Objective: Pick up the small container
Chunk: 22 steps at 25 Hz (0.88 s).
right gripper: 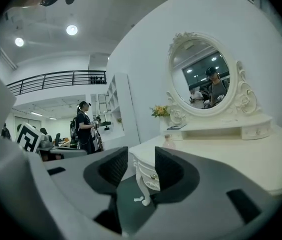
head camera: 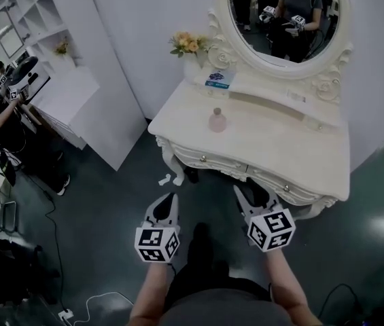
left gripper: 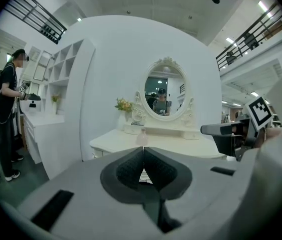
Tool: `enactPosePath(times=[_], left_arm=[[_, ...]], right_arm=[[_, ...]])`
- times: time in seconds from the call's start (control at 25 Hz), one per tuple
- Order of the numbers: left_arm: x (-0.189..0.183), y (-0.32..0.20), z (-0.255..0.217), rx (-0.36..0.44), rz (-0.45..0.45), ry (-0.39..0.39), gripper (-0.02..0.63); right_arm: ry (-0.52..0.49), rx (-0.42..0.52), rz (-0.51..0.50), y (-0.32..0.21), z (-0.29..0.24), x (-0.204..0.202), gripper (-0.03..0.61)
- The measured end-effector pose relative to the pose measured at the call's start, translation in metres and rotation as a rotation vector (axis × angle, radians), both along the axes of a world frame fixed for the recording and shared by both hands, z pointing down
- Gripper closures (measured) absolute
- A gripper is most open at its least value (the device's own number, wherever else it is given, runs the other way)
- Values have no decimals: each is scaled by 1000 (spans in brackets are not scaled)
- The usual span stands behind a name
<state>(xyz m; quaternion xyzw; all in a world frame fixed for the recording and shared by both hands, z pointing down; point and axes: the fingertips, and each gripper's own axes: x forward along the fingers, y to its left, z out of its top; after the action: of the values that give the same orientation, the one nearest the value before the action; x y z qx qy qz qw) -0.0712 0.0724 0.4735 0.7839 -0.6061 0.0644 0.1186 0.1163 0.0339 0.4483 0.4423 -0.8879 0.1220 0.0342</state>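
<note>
Head view: the small container point(head camera: 217, 121), a pale pink bottle, stands upright on the left half of the white worktop point(head camera: 273, 148). The left tongs point(head camera: 170, 199) and right tongs point(head camera: 251, 194) hover short of the worktop's front edge, well apart from the container.

Left gripper view: the left tongs are pressed together with nothing between them. The container stands on the worktop, straight beyond the tips.

Right gripper view: the right tongs are spread and empty. The container stands on the worktop, far beyond the jaws.
</note>
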Motion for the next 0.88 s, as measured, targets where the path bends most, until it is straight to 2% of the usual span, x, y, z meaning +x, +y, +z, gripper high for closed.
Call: enactPosePath(times=[0.88], left_arm=[[-77,-169,10,-34,52,24,607]], right_arm=[[36,-51,100,-168,12,-66,339]])
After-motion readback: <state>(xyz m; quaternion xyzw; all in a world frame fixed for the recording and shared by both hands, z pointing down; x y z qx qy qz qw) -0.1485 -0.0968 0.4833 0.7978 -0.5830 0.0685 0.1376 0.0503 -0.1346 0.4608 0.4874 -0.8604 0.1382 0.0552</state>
